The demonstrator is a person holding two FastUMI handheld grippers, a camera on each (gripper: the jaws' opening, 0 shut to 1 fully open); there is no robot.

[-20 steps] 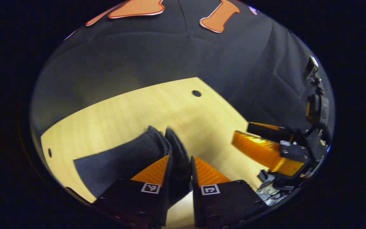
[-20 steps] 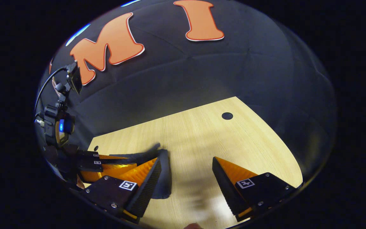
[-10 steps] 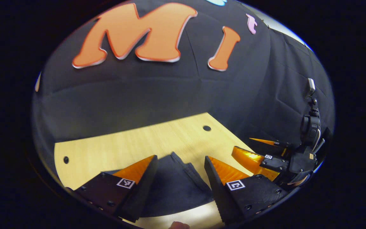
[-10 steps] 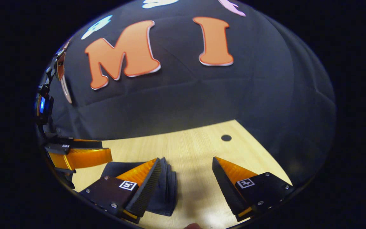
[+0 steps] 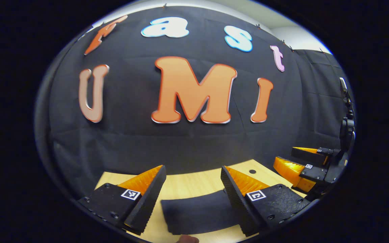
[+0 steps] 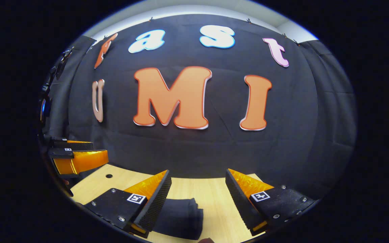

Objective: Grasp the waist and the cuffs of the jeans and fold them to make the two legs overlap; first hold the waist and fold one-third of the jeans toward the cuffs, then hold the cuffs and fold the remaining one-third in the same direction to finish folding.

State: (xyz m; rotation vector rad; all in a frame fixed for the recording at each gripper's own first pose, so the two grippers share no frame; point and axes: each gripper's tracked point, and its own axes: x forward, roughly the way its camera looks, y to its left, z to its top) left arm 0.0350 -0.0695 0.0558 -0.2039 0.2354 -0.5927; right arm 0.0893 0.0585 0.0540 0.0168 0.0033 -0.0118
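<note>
Jeans (image 5: 198, 211) lie folded in a dark bundle on the table (image 5: 187, 184), below and between the spread fingers of the left gripper (image 5: 192, 189). The right gripper (image 6: 198, 194) is also released, gripping nothing. Risk: the thick bundle could spring open unpressed. Bare table lies beyond it, up to the wall.

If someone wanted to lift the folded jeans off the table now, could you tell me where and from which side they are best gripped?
Probably at the rounded folded end of the jeans, coming in low from that side: the layers look joined there, so one pinch should catch them all. Both the left tool and the right tool hang open above the table.
</note>
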